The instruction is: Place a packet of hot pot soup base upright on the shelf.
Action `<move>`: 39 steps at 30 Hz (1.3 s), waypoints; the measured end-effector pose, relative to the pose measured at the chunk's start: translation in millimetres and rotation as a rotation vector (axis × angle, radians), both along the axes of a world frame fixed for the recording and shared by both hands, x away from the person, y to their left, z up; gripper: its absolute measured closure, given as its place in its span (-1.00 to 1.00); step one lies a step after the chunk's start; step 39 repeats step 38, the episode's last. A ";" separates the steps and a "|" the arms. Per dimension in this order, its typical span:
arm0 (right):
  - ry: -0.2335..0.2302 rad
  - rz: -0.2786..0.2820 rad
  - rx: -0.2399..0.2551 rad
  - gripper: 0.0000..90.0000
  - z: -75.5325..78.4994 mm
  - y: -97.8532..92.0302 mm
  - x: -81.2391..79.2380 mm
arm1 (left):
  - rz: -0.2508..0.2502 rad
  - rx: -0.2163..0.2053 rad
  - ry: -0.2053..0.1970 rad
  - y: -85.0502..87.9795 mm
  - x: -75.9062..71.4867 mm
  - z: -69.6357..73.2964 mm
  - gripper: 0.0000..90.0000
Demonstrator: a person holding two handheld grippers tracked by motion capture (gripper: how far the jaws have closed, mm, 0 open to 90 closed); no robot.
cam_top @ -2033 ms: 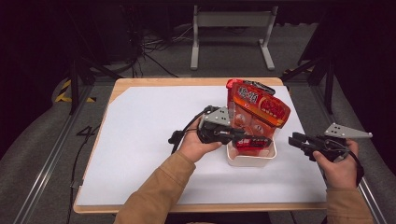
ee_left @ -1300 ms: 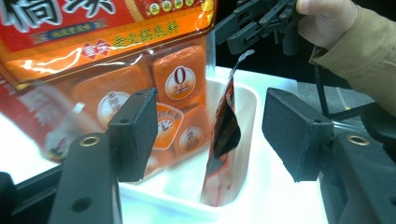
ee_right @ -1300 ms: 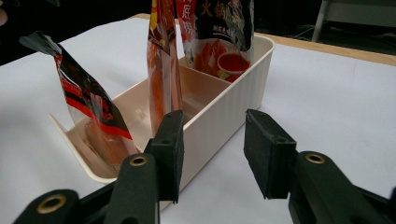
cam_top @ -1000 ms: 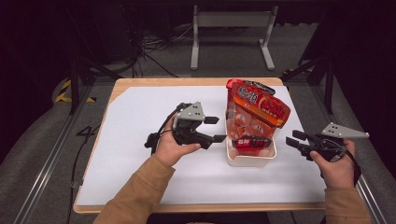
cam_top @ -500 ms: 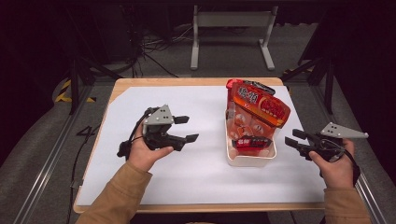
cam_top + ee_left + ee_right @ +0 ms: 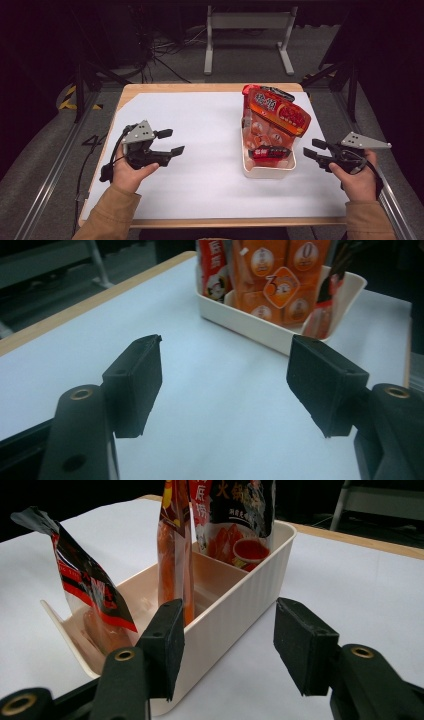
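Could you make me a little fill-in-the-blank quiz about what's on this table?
1. The snack packets stand in a cream-coloured ____.
2. The jaws of the left gripper are open and hold ____.
3. The right gripper is on the bin's ____ side in the high view.
4. The table is covered by a ____ sheet.

Missing words: bin; nothing; right; white

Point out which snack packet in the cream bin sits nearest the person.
The small dark red-and-black packet at the near end of the bin. It is low and leaning, while the orange packets behind it stand much taller toward the far end.
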State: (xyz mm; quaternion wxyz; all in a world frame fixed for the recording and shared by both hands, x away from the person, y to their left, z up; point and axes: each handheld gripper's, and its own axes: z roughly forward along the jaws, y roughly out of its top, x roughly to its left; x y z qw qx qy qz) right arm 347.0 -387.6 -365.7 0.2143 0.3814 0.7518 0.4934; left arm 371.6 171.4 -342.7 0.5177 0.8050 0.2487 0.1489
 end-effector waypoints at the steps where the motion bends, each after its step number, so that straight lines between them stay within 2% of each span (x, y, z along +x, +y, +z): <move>1: 0.000 0.001 0.001 0.02 -0.2 0.3 0.1 | 0.010 -0.005 -0.004 2.8 -1.0 -1.7 -0.30; 9: -0.005 0.010 -0.003 -0.03 -3.8 2.5 1.8 | 0.063 -0.030 0.015 20.1 -5.4 -19.5 -0.29; 12: -0.007 0.015 0.000 -0.03 -4.7 2.7 2.0 | 0.106 -0.013 -0.024 24.3 -8.9 -26.5 -0.29; 18: -0.006 0.015 -0.001 -0.03 -8.4 3.1 3.1 | 0.127 -0.018 0.008 31.7 -8.5 -44.0 -0.29; 24: -0.002 0.011 -0.005 -0.04 -14.3 3.3 4.9 | 0.143 -0.066 0.027 40.1 -6.4 -62.3 -0.30; 27: 0.004 0.011 -0.012 -0.04 -16.8 3.5 5.7 | 0.139 -0.080 0.033 42.3 -3.7 -70.7 -0.29; 30: 0.006 0.010 -0.009 -0.05 -17.5 4.0 5.7 | 0.116 -0.071 0.039 41.9 -2.2 -74.3 -0.25; 34: 0.004 0.008 -0.011 -0.05 -17.5 4.1 5.6 | 0.093 -0.051 0.059 40.0 -0.8 -76.8 -0.26; 39: 0.004 0.009 -0.013 -0.05 -17.0 4.4 5.5 | 0.092 -0.058 0.065 38.3 -1.4 -76.4 -0.27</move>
